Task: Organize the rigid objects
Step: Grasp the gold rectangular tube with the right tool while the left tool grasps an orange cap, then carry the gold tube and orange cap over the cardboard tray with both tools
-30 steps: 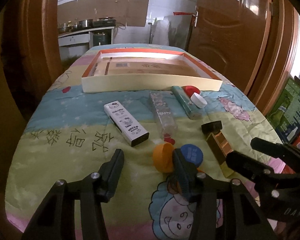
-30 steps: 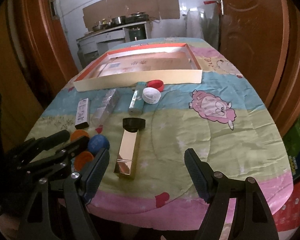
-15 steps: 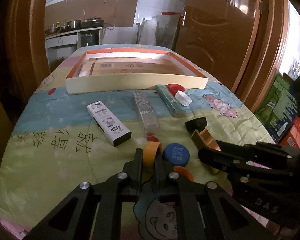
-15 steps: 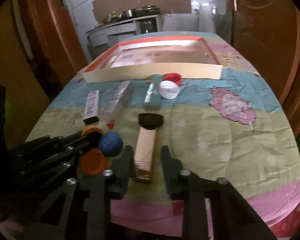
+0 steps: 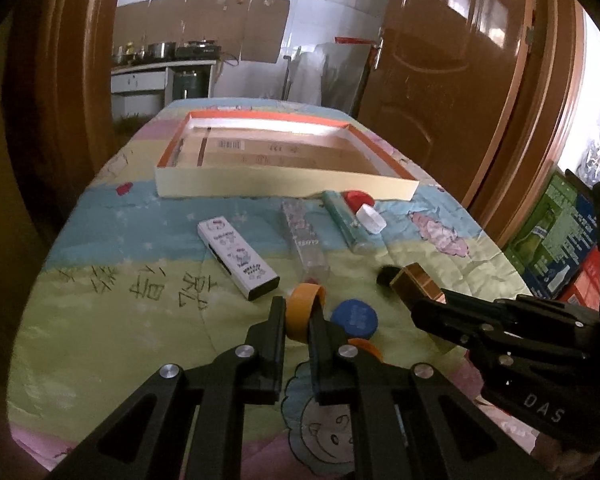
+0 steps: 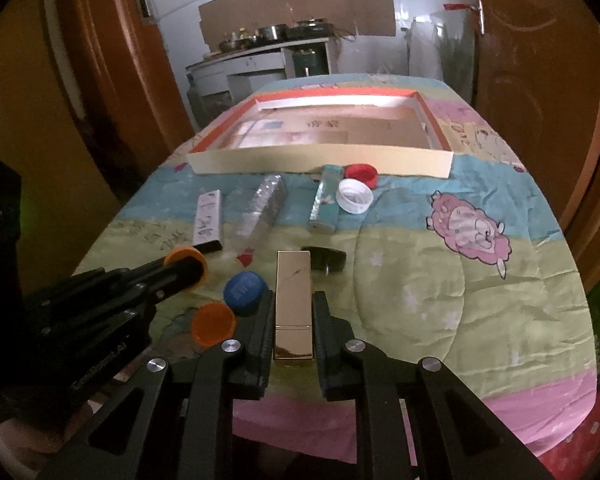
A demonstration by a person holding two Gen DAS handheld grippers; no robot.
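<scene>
My left gripper (image 5: 298, 310) is shut on an orange cap (image 5: 302, 308), held on edge just above the quilt; the same cap shows in the right wrist view (image 6: 186, 260). My right gripper (image 6: 293, 306) is shut on a gold box (image 6: 293, 300), whose black cap (image 6: 326, 258) lies at its far end. A blue cap (image 5: 355, 319) and a second orange cap (image 6: 213, 324) lie between the grippers. Farther off lie a white Hello Kitty box (image 5: 238, 258), a clear box (image 5: 304, 236), a teal box (image 5: 344, 218), a white cap (image 5: 370, 218) and a red cap (image 5: 356, 199).
A wide, shallow cardboard tray with an orange rim (image 5: 284, 186) sits across the far side of the quilt-covered table (image 5: 140, 320). Brown doors stand on both sides. Green cartons (image 5: 556, 236) stand on the floor to the right. The table's near edge is just below the grippers.
Both grippers went from wide open to shut: the left closed on the orange cap, the right on the gold box. Both views have moved slightly forward over the table.
</scene>
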